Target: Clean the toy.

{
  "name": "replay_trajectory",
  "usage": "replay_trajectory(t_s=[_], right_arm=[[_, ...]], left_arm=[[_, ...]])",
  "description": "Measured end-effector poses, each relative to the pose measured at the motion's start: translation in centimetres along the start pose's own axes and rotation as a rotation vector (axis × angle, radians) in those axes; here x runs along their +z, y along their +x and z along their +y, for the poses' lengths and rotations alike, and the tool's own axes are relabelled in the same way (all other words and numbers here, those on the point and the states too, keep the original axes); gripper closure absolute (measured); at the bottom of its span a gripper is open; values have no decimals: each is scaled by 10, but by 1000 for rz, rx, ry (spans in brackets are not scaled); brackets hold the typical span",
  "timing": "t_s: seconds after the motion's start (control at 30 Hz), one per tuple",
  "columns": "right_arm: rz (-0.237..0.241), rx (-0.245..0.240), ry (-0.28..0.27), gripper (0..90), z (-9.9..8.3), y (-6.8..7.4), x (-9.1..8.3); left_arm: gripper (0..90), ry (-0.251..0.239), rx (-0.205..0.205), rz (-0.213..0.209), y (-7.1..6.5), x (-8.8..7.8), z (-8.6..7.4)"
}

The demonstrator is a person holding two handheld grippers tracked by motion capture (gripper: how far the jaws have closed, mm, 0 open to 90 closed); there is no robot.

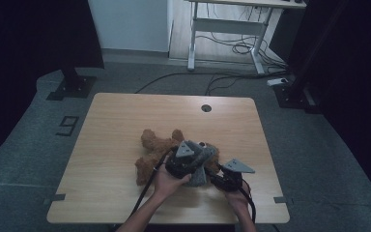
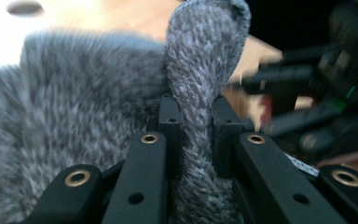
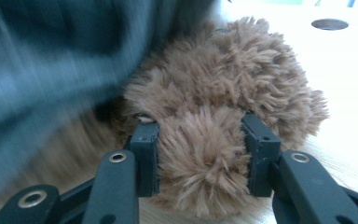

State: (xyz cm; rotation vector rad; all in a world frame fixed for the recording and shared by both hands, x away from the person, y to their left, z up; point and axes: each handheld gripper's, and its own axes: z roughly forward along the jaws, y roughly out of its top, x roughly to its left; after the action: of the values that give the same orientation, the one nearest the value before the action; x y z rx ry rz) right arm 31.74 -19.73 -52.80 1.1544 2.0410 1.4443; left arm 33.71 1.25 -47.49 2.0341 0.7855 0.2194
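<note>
A brown teddy bear point(image 1: 153, 144) lies on the wooden table point(image 1: 121, 116), right of the middle. My left gripper point(image 1: 199, 163) is over the bear, shut on a fold of fuzzy grey cloth point(image 2: 196, 70) that stands up between its jaws. The grey cloth point(image 1: 199, 176) hangs over the bear's right part. In the left gripper view my left gripper point(image 2: 196, 128) pinches that fold. My right gripper point(image 3: 200, 144) is shut on a furry brown lump of the bear point(image 3: 233, 84); which part of the bear it is I cannot tell. My right gripper point(image 1: 215, 175) comes in from the front right.
A round cable hole point(image 1: 206, 108) sits near the table's far edge. Behind the table stand a white desk frame point(image 1: 232, 29) with loose cables on the floor and dark stands point(image 1: 72, 82) at both sides. The table's left half is bare wood.
</note>
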Motion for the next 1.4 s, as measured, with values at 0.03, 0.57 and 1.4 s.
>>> replay_trajectory(t_s=[0.03,0.57,1.4], right_arm=[[-1,0,3,572,0,0,0],[25,-6,7,573,-1,-3,0],[67,-18,-7,573,-4,-10,-1]], left_arm=[[781,-8,-11,-8,1,1,-5],[783,46,-28,13,9,-18,-55],[778,-123,-89,131,42,-105,-48]])
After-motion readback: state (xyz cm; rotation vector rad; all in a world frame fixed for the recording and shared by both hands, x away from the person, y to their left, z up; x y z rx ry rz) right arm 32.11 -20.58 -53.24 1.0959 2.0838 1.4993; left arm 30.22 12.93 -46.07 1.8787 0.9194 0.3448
